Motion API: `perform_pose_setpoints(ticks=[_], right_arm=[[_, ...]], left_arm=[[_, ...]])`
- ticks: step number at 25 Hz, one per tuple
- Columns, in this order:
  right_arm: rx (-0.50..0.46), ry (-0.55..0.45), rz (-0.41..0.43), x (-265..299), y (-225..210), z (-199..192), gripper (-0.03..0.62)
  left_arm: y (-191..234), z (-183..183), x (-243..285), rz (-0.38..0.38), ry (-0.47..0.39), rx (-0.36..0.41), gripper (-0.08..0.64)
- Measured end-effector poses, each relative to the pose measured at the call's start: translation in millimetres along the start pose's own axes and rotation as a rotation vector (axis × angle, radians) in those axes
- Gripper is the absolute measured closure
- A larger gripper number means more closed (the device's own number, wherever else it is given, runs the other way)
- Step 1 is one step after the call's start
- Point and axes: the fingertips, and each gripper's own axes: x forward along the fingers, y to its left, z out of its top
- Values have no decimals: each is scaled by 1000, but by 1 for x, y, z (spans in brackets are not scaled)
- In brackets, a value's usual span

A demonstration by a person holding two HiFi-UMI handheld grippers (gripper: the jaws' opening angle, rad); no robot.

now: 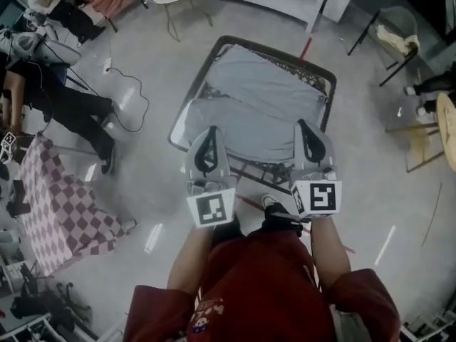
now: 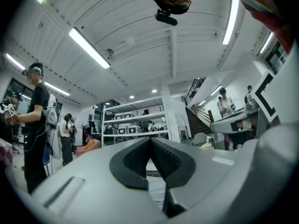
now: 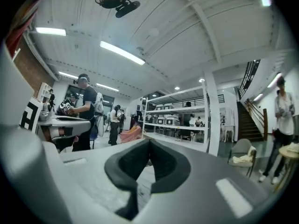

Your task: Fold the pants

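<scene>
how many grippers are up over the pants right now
2. The left gripper is over the near left of the grey pants, the right gripper over the near right, both shut and empty. Other people further off may hold more.

Ahead of the left gripper (image 2: 150,140) stand white shelves (image 2: 133,122), a staircase (image 2: 198,121) to its right, long lamps (image 2: 88,48) above it.

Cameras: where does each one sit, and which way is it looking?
Head view: on the person's head, looking steeply down at the grey pants, the left tongs, the right tongs and their red top.
Left gripper view: on the left tongs, looking level across the room along its shut jaws.
Right gripper view: on the right tongs, likewise along shut jaws.
Shared: both gripper views see the white shelves.
</scene>
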Motion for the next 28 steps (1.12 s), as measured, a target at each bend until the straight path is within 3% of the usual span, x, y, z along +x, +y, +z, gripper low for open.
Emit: perform_pose_setpoints(ticks=[6, 12, 16, 18, 21, 25, 28], right_arm=[[8, 30, -158, -27, 14, -4, 591], [7, 55, -248, -47, 32, -11, 591], [10, 91, -277, -54, 40, -24, 591], [12, 120, -274, -53, 41, -34, 591], [-18, 160, -244, -47, 51, -58, 591], [-47, 235, -174, -30, 69, -97, 590], [-68, 334, -99, -21, 75, -134, 568]], left_arm=[[11, -8, -1, -162, -8, -5, 555], [12, -12, -11, -253, -13, -33, 555], [15, -26, -18, -298, 7, -11, 555], [16, -35, -20, -321, 14, 53, 555], [18, -58, -22, -378, 39, 225, 554], [24, -110, -23, -402, 135, 287, 554], [27, -160, -22, -458, 266, 350, 520]])
